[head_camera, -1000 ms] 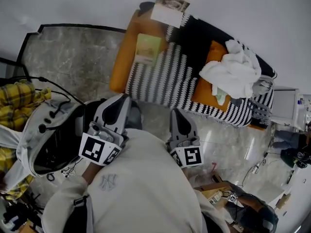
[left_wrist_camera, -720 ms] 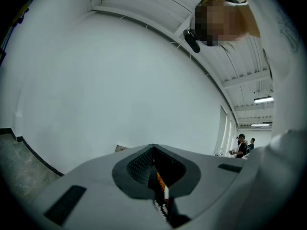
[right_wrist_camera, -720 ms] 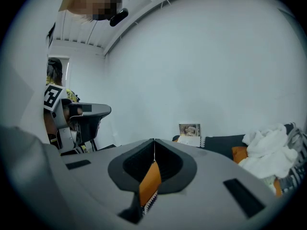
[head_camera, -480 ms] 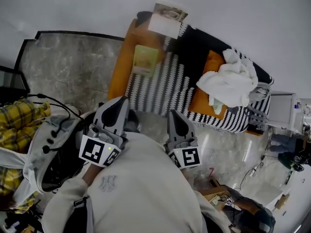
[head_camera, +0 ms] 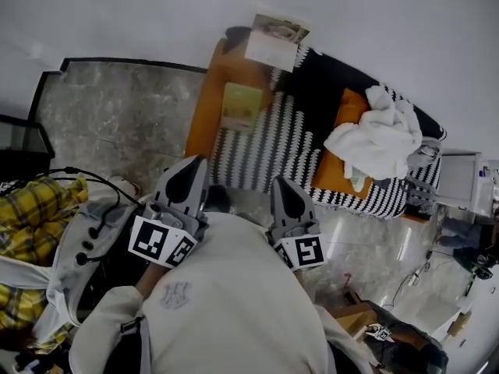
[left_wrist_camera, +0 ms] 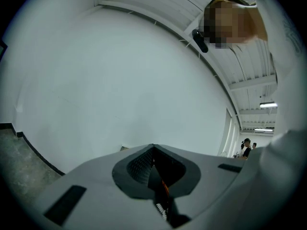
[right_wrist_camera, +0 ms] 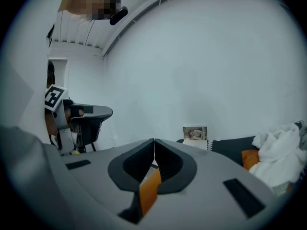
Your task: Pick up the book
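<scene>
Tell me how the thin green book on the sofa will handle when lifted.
The green book looks thin, so it is probably light and may flex if pinched at one edge. It lies flat on the soft-looking orange sofa, so pressing down would likely sink it rather than slide it.

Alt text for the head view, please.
The left gripper and right gripper, both shut and empty, point toward an orange couch. A green book lies flat on it, untouched, beside a striped blanket; white cloth farther right.
</scene>
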A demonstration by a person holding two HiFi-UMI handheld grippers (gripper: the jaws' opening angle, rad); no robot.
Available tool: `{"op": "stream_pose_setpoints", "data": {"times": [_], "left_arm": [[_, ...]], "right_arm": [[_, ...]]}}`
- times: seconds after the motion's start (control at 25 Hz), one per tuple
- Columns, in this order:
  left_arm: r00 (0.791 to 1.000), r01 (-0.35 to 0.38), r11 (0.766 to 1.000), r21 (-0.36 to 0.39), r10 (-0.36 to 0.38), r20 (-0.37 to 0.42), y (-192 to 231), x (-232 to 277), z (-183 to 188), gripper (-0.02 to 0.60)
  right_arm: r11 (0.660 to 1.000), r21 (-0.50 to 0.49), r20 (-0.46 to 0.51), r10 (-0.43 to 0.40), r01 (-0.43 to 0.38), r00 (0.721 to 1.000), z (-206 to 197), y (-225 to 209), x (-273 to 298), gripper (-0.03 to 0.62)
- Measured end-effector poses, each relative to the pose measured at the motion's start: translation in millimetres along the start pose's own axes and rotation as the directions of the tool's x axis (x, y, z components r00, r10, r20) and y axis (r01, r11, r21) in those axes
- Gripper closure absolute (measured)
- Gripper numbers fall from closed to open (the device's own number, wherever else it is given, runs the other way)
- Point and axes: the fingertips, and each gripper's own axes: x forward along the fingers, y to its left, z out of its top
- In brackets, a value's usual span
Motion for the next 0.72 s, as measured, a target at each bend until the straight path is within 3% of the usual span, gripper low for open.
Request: {"op": "stream_pose_setpoints", "data": {"times": [0.36,0.56,0.72], "left_arm": [[1.000,-0.003,1.000,0.005,0.003,0.003,-2,4,-5,0.572],[1.000,0.002,1.000,-0.021,-0.002,-0.004,40,12,19,0.572],[1.000,-0.009,1.000,-0.023,0.009,0.013,27,1,14,0.572]], "right_arm": [[1.000,-0.003,0.010,-0.005,0.005,1.000,-4,-7,-4,0.574],[1.000,0.001,-0.009,-0.015,0.015,1.000,14,13,37,0.574],[1.000,-0.021,-0.006,0.011,-0.011,1.000,12,17,23,0.574]]}}
